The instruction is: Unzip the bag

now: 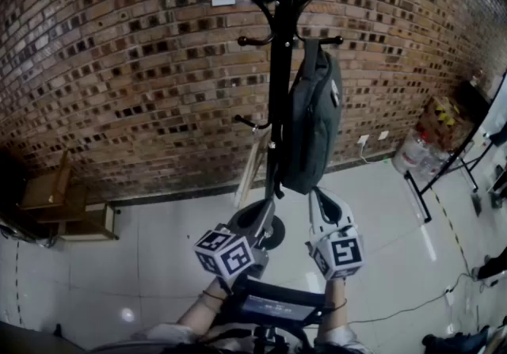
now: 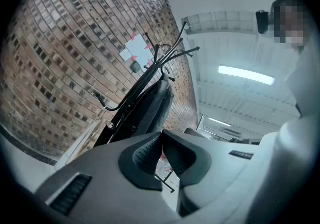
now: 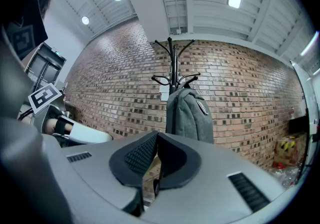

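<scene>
A grey bag hangs by its top from a hook of the black coat rack in front of a brick wall. Both grippers are below the bag and touch nothing. My left gripper is lower left of the bag, near the rack's pole, jaws shut and empty. My right gripper sits just under the bag's bottom edge, shut with nothing in it. In the left gripper view the closed tips point up along the bag. In the right gripper view the bag hangs straight ahead above the shut jaws.
The rack's round base stands on the pale tiled floor. A wooden board leans by the pole. Wooden furniture sits at left. Water bottles, a box and a metal stand crowd the right; a cable lies on the floor.
</scene>
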Demonstrator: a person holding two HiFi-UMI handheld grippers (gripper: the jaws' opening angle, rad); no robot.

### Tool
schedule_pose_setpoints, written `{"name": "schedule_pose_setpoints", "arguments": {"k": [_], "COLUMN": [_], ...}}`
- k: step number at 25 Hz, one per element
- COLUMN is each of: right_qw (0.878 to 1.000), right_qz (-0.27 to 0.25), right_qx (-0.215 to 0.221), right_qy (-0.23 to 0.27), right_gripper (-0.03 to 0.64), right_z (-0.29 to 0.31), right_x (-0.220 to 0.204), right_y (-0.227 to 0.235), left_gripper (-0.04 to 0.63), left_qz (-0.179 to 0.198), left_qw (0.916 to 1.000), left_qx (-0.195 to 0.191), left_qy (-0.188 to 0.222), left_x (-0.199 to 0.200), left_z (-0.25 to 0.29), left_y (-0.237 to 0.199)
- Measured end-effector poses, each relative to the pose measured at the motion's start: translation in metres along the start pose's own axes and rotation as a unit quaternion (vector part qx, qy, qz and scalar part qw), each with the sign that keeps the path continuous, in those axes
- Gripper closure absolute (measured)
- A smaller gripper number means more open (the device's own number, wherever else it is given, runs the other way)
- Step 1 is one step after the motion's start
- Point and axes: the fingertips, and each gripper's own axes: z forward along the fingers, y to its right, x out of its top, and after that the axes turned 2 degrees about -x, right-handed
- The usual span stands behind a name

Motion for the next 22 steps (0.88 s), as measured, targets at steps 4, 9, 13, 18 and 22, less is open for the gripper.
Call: {"name": "schedule_pose_setpoints", "arguments": {"k": [4, 9, 13, 18, 22], "right_qw": [1.0, 0.994, 0.986, 0.975, 0.958], "right_qz": [-0.028, -0.107, -0.165, -0.217, -0.279], "right_qx": [-0.008, -0.022, -0.035, -0.049, -0.056], "right_qy": [0.008, 0.003, -0.003, -0.01, -0.028], "right_gripper": [0.606, 0.577, 0.571, 0.541, 0.518], "right_z": [0.025, 0.059, 0.08, 0.099, 0.109], "right_x": [0.02, 0.048, 0.064, 0.079, 0.084], "right_y": [0.01, 0.021, 0.026, 0.031, 0.03], "left_gripper": [0.584, 0.584, 0.584, 0.584, 0.584], "left_qz": [0.005, -0.002, -0.027, 0.007, 0.013], "left_qw": [0.9999, 0.9996, 0.9989, 0.9977, 0.9959], "left_qx": [-0.011, -0.026, -0.033, -0.056, -0.079], "left_qy": [0.0, -0.002, -0.017, -0.038, -0.042], "left_x": [0.017, 0.032, 0.029, 0.035, 0.043], "left_z": [0.012, 0.03, 0.045, 0.065, 0.08], "left_y": [-0.008, -0.027, -0.042, -0.042, -0.043]}}
